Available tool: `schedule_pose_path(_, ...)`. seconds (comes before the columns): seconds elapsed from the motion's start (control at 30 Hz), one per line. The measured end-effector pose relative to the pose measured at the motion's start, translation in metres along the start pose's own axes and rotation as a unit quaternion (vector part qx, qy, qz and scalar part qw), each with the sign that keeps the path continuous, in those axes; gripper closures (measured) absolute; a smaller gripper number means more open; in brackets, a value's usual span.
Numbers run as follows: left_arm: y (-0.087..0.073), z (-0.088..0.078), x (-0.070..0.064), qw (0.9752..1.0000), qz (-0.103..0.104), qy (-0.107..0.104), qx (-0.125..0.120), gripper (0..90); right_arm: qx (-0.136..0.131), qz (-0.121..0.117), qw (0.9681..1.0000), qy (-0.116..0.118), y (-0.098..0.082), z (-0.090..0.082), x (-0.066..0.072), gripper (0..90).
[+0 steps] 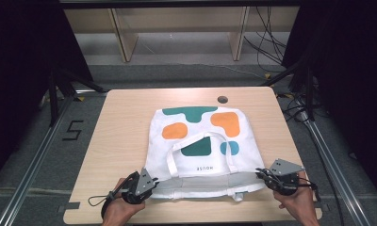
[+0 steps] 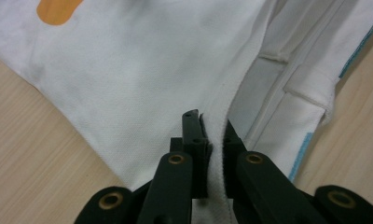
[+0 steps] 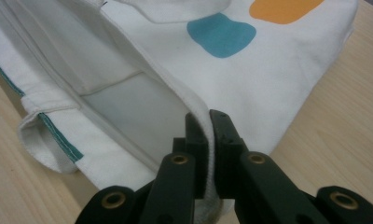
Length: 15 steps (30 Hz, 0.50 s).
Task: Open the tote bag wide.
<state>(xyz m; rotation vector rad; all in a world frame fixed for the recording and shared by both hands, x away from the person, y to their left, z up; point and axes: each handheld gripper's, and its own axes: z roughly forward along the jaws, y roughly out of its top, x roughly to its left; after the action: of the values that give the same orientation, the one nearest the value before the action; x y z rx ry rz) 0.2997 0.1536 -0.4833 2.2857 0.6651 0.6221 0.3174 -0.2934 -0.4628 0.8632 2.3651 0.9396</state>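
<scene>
White tote bag (image 1: 203, 141) – hem pinched by both hand-held grippers.

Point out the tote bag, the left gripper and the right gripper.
tote bag (image 1: 203, 141), high view, printed front panel.
left gripper (image 2: 211, 135), left gripper view, between jaw tips clamping the hem.
right gripper (image 3: 208, 128), right gripper view, between jaw tips clamping the hem.
</scene>
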Motion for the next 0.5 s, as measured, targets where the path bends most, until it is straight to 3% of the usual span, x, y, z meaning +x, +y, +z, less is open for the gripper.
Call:
schedule_pose_path(0.37, 0.01, -0.015, 0.007, 0.9995, 0.006, 0.015, -0.028, 86.9, -0.021, 0.001, 0.9998, -0.006, 0.01, -0.007, -0.004, 87.9)
schedule_pose_path(0.5, 0.021, -0.027, 0.012, 0.9984, -0.001, 0.029, -0.048, 87.1, -0.055, 0.001, 0.9985, -0.007, 0.025, -0.021, -0.01, 88.3)
